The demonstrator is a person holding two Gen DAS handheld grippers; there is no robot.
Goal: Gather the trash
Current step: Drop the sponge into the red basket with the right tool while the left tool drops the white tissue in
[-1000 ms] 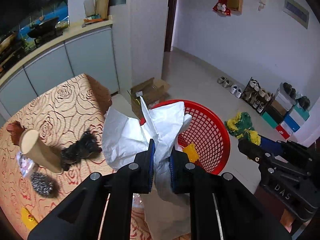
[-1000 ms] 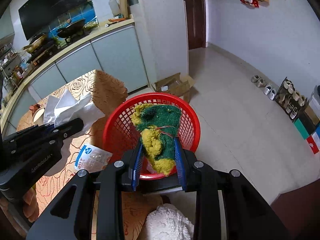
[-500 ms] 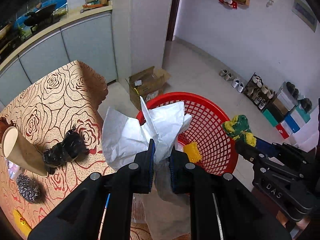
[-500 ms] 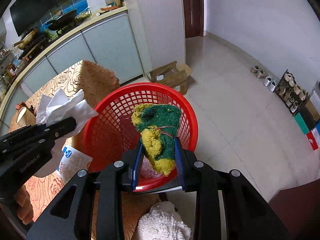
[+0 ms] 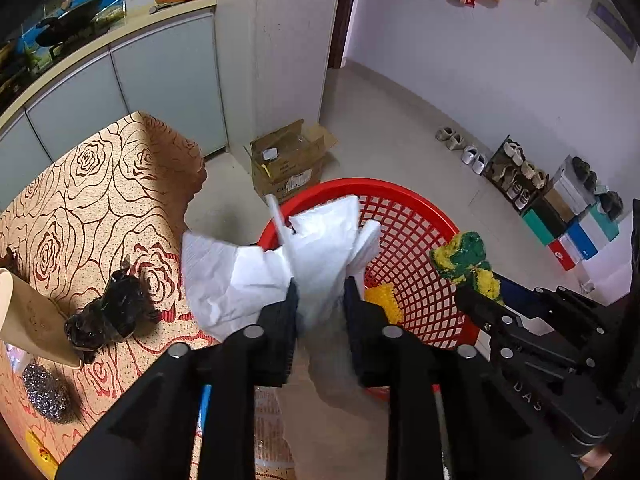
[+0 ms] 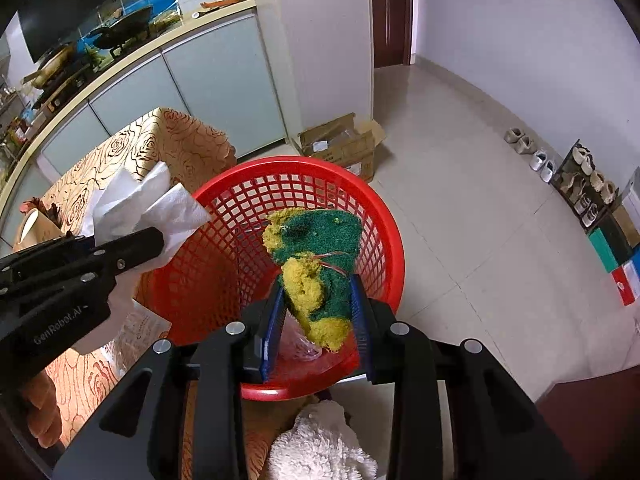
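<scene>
Both grippers hang over the red basket (image 6: 384, 216), each with trash between its fingers. Left gripper (image 5: 320, 304), at the bottom middle of its own view, has the white paper (image 5: 280, 256) between its fingers, and its jaws are opening — the paper looks blurry low down, and I cannot tell if the pads press on it. That paper sits over the near left rim of the basket (image 5: 436, 212). Right gripper (image 6: 318, 312), at the bottom middle of its view, is clamped on the green and yellow sponge (image 6: 316, 248), which sticks up over the inside of the basket.

Inside the basket, a small yellow thing (image 5: 384, 298) lies just right of the left gripper's fingers.

At the left of the left view is the table with the rose cloth (image 5: 92, 192). On it lie a black bag (image 5: 108, 312), a paper cup (image 5: 28, 320) on its side, and a steel scrubber (image 5: 46, 392) — all well apart from the basket.

Behind the basket, in the upper middle, a cardboard box (image 5: 288, 160) stands open on the floor.
</scene>
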